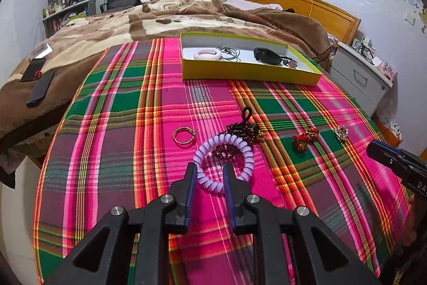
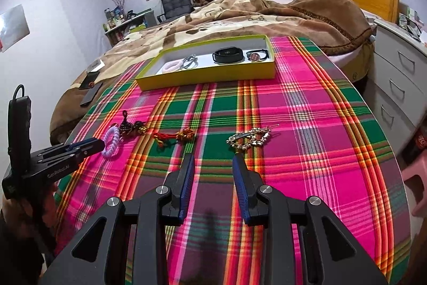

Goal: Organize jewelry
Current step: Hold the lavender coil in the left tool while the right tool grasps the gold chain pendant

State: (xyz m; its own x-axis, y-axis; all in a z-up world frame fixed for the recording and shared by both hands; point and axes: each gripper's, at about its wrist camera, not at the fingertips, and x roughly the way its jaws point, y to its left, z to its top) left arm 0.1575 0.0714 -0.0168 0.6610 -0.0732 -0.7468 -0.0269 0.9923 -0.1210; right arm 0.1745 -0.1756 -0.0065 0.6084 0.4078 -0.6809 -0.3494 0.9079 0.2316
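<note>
Left wrist view shows the left tongs [image 1: 210,168] apart, straddling the near rim of the purple coil [image 1: 225,162], while the right tongs [image 2: 213,160] hover apart before the heart clip [image 2: 249,138].

I can only see the tip of my right gripper [image 1: 395,159] in the left view; the picture's edge cuts off the rest. The purple coil band [image 1: 224,164] covers part of the dark bead string [image 1: 240,132], and my jaws hide a bit of the coil. The gold ring [image 2: 114,124] is almost all hidden behind the coil in the right view. The little things on the far shelf [image 1: 64,10] are too small to name.
</note>
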